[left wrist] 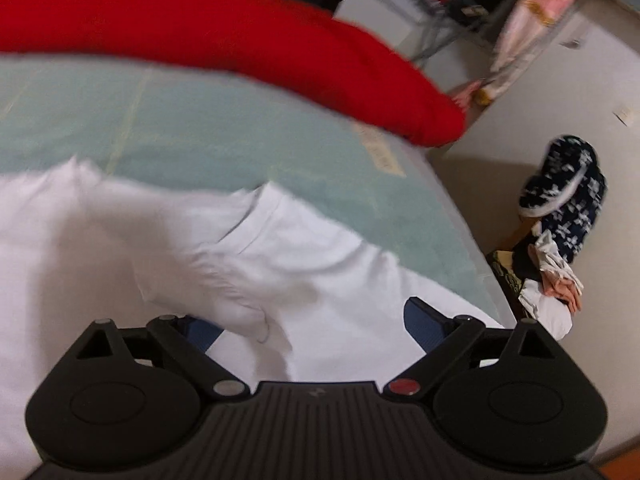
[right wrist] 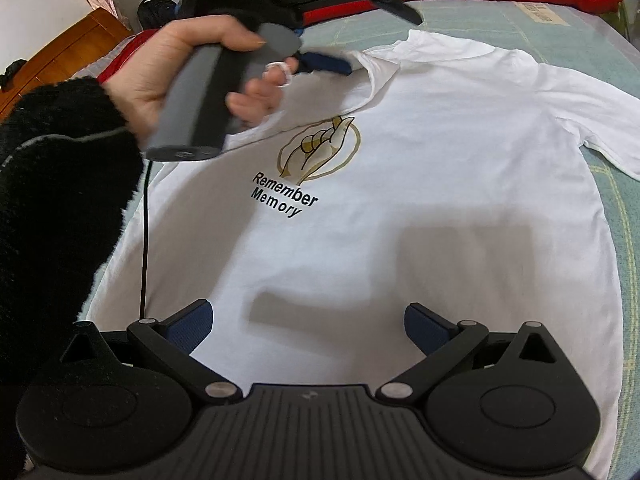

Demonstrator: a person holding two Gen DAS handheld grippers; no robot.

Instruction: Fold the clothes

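Observation:
A white T-shirt (right wrist: 420, 184) with a gold emblem and the words "Remember Memory" lies flat, front up, on a pale green bed cover (right wrist: 624, 216). My right gripper (right wrist: 308, 326) is open and empty, just above the shirt's lower part. My left gripper (left wrist: 312, 324) is open over the shirt (left wrist: 280, 240) near its collar and left shoulder, with cloth bunched between its fingers. In the right wrist view the left gripper (right wrist: 362, 38) is held in a hand at the shirt's collar, jaws apart.
A red pillow or quilt (left wrist: 240, 44) lies along the head of the bed. The bed's edge (left wrist: 464, 216) drops to the floor, where dark patterned slippers (left wrist: 568, 192) and loose clothes (left wrist: 548, 280) lie. A wooden cabinet (right wrist: 68, 48) stands at the left.

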